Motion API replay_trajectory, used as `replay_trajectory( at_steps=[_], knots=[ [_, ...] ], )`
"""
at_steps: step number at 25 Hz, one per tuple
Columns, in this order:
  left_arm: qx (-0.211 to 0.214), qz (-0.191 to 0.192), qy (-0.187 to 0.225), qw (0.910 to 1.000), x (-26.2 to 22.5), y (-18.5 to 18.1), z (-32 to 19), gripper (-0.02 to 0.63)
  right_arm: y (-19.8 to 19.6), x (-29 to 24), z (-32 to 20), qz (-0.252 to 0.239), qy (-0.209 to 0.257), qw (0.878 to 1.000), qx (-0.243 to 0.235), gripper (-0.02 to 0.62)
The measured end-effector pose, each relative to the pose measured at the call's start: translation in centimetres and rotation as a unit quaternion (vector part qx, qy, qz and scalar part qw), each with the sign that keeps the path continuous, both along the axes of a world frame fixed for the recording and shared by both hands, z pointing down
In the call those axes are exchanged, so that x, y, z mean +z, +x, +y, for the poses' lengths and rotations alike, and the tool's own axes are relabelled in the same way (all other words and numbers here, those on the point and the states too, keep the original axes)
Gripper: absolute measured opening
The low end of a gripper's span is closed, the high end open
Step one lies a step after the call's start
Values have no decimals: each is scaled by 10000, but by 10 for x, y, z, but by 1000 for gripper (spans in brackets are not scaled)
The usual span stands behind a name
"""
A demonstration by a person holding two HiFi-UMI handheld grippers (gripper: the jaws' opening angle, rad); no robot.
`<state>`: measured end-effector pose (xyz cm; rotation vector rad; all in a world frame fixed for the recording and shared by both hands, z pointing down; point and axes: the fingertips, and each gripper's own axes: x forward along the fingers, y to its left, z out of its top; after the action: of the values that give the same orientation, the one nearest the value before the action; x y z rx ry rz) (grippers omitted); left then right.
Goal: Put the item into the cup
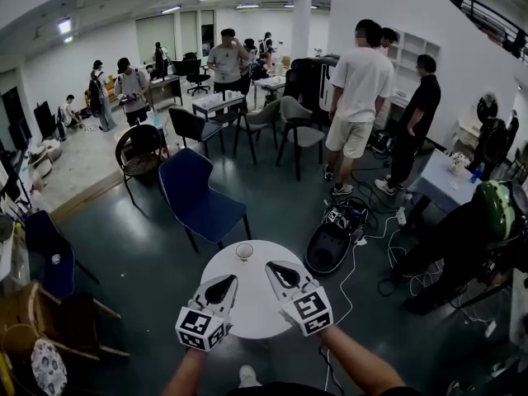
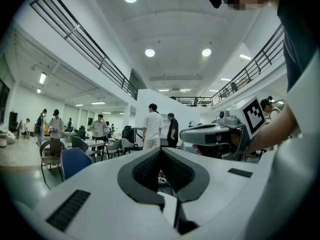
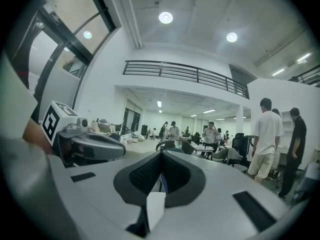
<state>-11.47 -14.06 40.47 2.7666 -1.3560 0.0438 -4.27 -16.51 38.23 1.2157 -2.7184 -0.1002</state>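
1. Left gripper [image 1: 223,288]: clenched, its dark ribbed pads pressed together with nothing between them. I hold it level above the near part of the round white bench [image 1: 247,316], so its own view looks out across the room instead of down at the bench top.
2. Right gripper [image 1: 280,274]: also closed, tips meeting. I can make out no object between its pads, only a thin slit. It sits just beside the left gripper and parallel to it, which I judge to be a neutral carrying pose, not an approach.
3. Small clear cup [image 1: 245,252]: upright near the far edge of the bench, ahead of both grippers and roughly between their lines. It is apart from both. This placement leaves it within reach of either gripper.
4. The item: not visible in any view. The bench top around the cup shows nothing else, and the cup is too small for me to tell whether anything lies inside.
5. Blue padded chair [image 1: 198,198]: on the floor just beyond the bench, behind the cup. I judge it clear of any reach toward the cup.
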Motion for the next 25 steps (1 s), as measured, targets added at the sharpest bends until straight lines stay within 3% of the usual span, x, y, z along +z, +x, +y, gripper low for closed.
replay_trajectory(
  at_steps=[9,25],
  knots=[
    [-177,-184,132,9996,-8,29,51,15,27,-9,50,-156,100,9996,-215,17],
    [-390,-321,147,9986,-1,71,136,15,85,-6,127,-495,11,9986,-188,17]
  ],
)
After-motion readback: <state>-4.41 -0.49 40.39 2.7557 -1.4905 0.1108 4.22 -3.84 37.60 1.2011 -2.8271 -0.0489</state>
